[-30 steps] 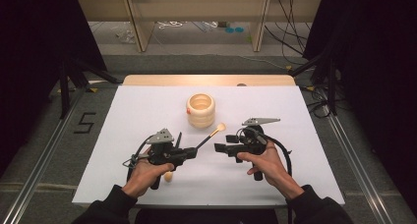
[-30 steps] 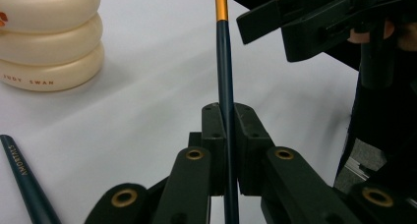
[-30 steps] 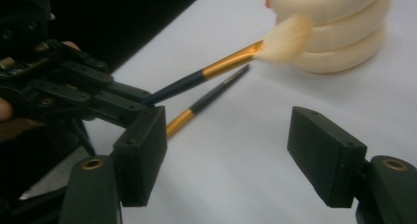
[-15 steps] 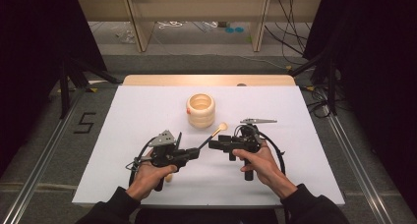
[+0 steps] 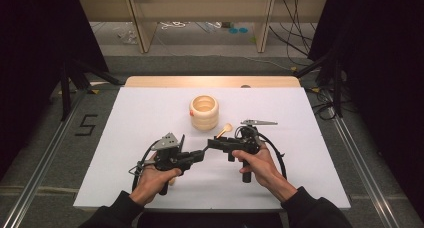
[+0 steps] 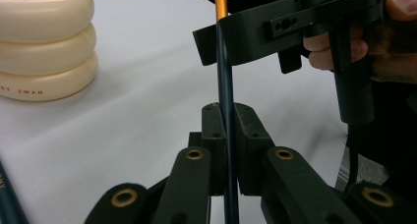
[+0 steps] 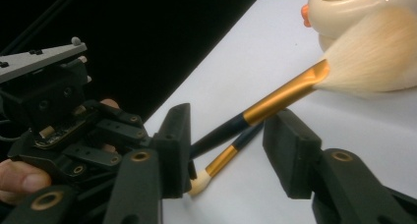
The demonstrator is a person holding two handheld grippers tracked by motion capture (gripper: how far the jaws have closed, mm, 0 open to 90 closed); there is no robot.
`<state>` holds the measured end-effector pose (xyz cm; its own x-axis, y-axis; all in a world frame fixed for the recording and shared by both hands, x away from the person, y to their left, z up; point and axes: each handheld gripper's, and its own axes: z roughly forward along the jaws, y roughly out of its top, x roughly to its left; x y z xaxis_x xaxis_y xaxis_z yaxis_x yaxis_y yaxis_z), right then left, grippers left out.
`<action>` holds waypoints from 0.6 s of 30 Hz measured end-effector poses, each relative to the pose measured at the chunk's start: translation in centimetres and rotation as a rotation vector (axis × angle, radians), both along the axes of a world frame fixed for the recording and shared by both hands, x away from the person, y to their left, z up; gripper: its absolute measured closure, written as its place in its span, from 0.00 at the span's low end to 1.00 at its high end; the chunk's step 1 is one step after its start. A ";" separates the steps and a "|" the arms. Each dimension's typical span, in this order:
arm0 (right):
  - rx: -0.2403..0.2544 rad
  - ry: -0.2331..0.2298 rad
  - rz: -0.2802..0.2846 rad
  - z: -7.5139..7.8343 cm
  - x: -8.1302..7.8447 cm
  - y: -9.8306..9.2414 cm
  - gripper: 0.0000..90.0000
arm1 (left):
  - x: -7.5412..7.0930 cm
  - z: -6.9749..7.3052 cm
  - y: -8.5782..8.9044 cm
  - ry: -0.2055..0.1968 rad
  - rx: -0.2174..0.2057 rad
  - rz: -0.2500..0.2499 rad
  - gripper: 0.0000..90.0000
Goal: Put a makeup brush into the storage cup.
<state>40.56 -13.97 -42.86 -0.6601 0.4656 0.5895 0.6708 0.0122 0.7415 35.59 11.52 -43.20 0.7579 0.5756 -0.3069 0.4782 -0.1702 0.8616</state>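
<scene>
White paper covers the worktop [image 5: 125, 138], and just below the frame's centre 2 grippers meet over it. At centre left, the left gripper [image 5: 199, 155] has its fingers pressed together on the dark handle of a makeup brush [image 5: 223, 131], which lifts toward the upper right, its pale bristles near the cream ringed holder [image 5: 204, 113] at frame centre. Compared with 1 second ago, the right gripper [image 5: 212, 142] has slid leftward along the brush; its fingers [image 7: 175, 145] have just been closing around the handle yet stand apart from it. A handover looks under way. Another small brush [image 7: 223, 160] lies beneath. Beyond, cables trail over a grey floor [image 5: 200, 68] between wooden legs, dark curtains on both sides.
</scene>
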 end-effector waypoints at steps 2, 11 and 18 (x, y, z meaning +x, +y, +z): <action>0.009 0.000 -0.002 0.0 0.0 0.1 0.64 | 0.0 0.0 0.0 -0.001 0.000 0.002 0.94; 0.036 0.010 -0.004 0.0 0.0 0.2 0.75 | 0.0 -0.2 0.0 -0.001 -0.016 0.005 0.94; 0.084 0.001 0.013 0.1 0.0 0.3 0.85 | -0.1 -0.4 -0.3 0.004 -0.004 -0.006 0.94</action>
